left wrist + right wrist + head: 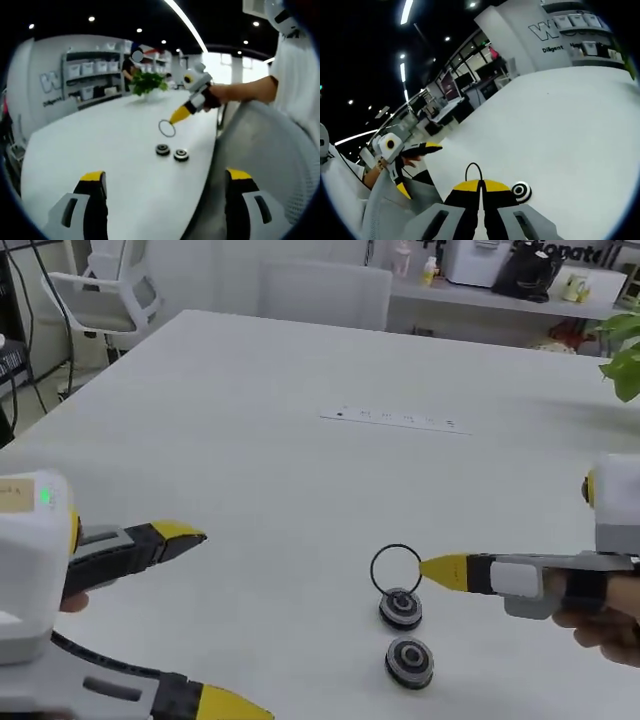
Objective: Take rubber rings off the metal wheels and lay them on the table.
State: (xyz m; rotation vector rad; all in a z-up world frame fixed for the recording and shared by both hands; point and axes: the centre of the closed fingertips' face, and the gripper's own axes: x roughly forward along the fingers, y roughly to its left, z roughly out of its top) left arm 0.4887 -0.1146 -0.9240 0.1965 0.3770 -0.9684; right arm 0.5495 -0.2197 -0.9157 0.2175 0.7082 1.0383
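Pinched shut, the right gripper [432, 569] has a thin black rubber ring [396, 567] nipped at one spot on its band, so the loop stands open and round off the yellow tips; whether its lower edge touches the table [250, 420] I cannot tell. Just beside it on the tabletop stand the metal wheels [401, 608], with the nearer wheel [410, 660] a little closer to the person. Well off to the side, the left gripper [225, 625] hangs with its jaws spread wide and nothing between them. I judge the ring to be very light, soft and stretchy, keeping its shape when it hangs but likely to flop or snap back if pulled, so a hold on the band itself suits it, and it can simply be laid flat. The wheels look small and dense, apt to slide or roll, so the free gripper would best steady the hub while any tyre is peeled from the outer rim.
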